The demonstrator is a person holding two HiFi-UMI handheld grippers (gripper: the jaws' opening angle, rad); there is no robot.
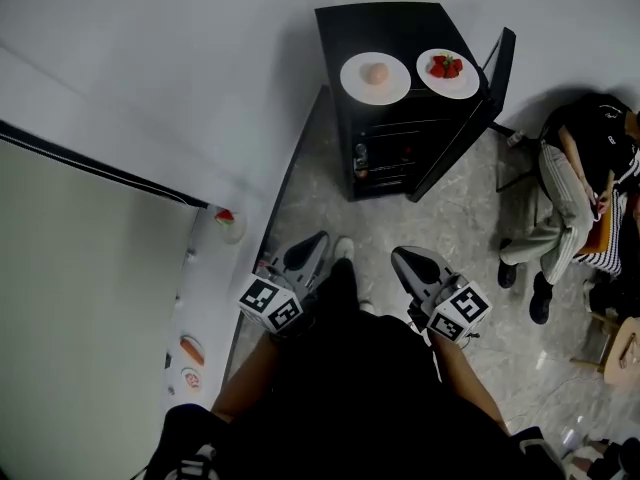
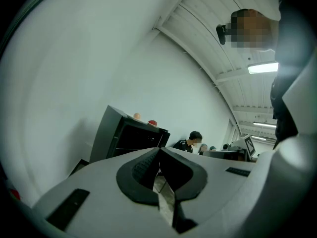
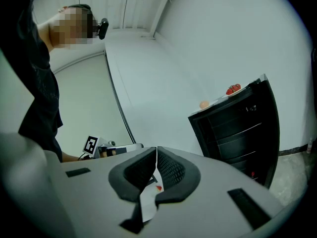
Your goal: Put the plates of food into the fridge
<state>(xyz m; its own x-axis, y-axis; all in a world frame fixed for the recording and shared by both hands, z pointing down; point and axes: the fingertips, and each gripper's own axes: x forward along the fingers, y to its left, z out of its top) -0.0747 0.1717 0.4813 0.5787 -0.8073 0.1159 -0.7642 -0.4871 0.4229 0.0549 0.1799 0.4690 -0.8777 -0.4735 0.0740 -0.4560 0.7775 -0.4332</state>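
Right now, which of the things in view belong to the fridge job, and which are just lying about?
Job: fridge, open door, strawberry plate, plate of pale round food, left gripper, right gripper.
Lying about: small bowl, orange food, white ledge, seated person.

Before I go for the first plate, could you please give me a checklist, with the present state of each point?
1. The fridge has its door open: ok.
2. The strawberry plate and the pale-food plate both sit on the fridge top: ok.
3. The left gripper has jaws open for grasping: not ok, shut and empty.
4. The right gripper has jaws open: not ok, shut and empty.
5. Free room inside the fridge: cannot tell.
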